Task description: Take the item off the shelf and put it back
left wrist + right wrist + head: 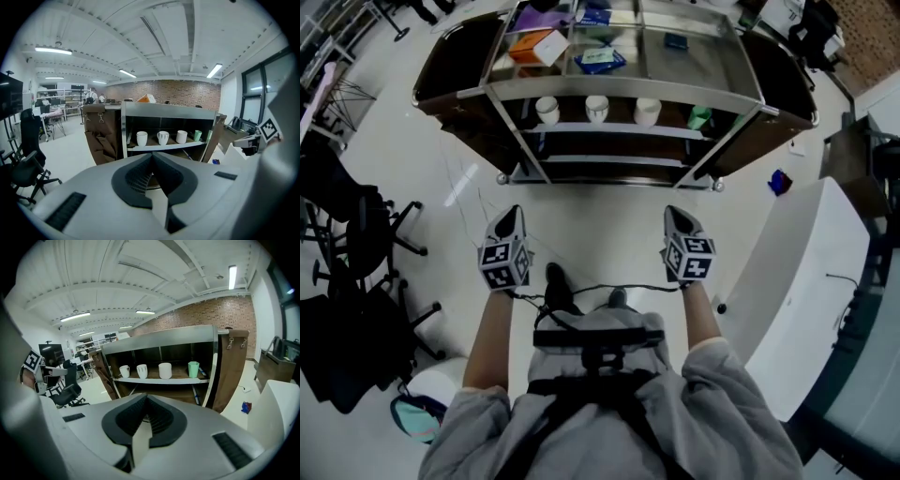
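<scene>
Closest to us, our left gripper (pixel 515 214) and our right gripper (pixel 673 214) are held out side by side in front of our body, both pointing toward the shelving cart (pixel 623 94). Each gripper view shows its jaws pressed together with nothing between them, so both are clenched and empty. A stretch of bare floor (pixel 600 220) separates us from the cart, so we stand well apart from it and out of reach of anything on it. On the cart's middle shelf three white cups (pixel 596 108) stand upright in a row, with a green cup (pixel 700 117) at the right end. Further back, on the top level, lie an orange-and-white box (pixel 539 45) and a blue packet (pixel 600 60). The task does not name its item, and from this distance we cannot tell which one it is, though a cup seems likely. Everything we see sits on the cart. We judge that either no item has been taken yet or the return is already done; the pictures alone do not settle which.
</scene>
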Tool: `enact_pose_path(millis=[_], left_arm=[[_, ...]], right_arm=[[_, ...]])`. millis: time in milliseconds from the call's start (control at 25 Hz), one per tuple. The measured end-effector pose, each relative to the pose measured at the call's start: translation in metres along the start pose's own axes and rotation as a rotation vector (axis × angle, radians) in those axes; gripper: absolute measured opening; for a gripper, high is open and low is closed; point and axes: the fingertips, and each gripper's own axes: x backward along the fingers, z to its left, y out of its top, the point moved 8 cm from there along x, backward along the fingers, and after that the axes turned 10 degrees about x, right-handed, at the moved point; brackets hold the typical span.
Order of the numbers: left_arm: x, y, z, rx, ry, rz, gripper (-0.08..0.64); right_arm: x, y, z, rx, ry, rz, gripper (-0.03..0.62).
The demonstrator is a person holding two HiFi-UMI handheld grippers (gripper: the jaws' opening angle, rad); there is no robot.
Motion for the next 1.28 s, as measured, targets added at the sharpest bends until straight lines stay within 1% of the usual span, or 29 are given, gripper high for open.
enact_pose_path(millis=[320,480,800,1280], left_arm=[[0.016,-0.007,-0.020,-0.005,-0.008,-0.004,0.006],[0.021,-0.011,-0.025,-0.007,-0.002,-0.007,0.006],[0.039,-0.017,-0.034,-0.004,0.017,-0.029,0.006],[0.054,-0.025,-0.035,0.007,0.043,-0.044,0.006]], right_arm=[[0.027,-0.005,-0.019,-0.006,-0.011,-0.004,0.009],[0.035,-0.010,-0.022,0.005,-0.015,-0.004,0.008],[0.045,-0.018,-0.025,0.010,0.003,-0.008,0.008],[0.043,-0.020,-0.024,0.028,0.031,-0.005,0.008]])
